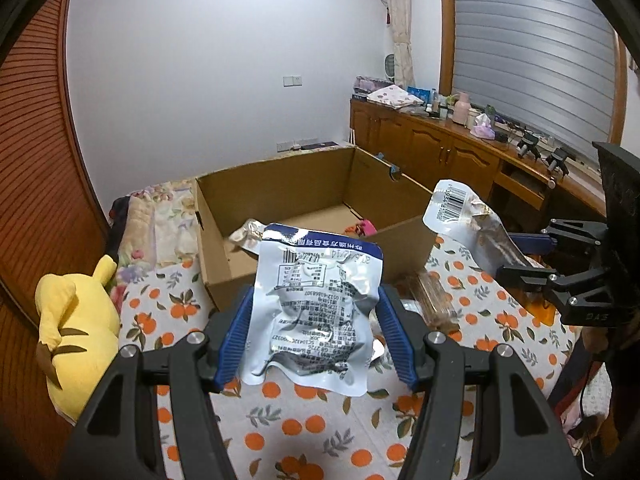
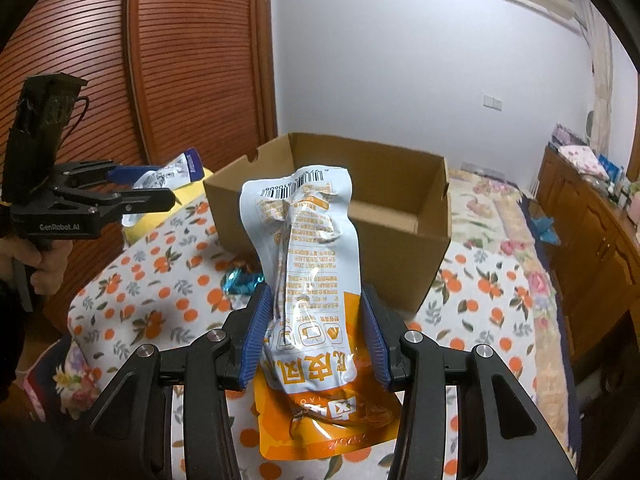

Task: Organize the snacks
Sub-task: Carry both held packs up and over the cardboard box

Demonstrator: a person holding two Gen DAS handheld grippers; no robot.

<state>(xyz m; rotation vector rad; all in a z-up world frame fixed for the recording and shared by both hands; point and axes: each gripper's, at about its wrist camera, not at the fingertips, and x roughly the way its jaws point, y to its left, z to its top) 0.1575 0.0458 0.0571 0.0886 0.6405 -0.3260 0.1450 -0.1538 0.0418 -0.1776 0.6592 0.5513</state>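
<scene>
My left gripper (image 1: 316, 300) is shut on a white snack packet with a blue top band (image 1: 316, 312), held up in front of the open cardboard box (image 1: 280, 196). My right gripper (image 2: 316, 304) is shut on a tall white and orange snack packet (image 2: 308, 248), also raised before the box (image 2: 432, 216). Each gripper shows in the other's view: the right gripper (image 1: 508, 258) with its barcode packet (image 1: 456, 204), the left gripper (image 2: 168, 186) with its packet (image 2: 176, 172). Inside the box lie a silver packet (image 1: 246, 232) and a pink item (image 1: 365, 226).
The box stands on a bed with an orange-print cover (image 1: 304, 420). Brown snack packs (image 1: 432, 300) lie by the box's near corner, a shiny blue wrapper (image 2: 240, 282) beside it. A yellow plush toy (image 1: 76, 332) sits at the left edge. Wooden cabinets (image 1: 440, 148) run along the right.
</scene>
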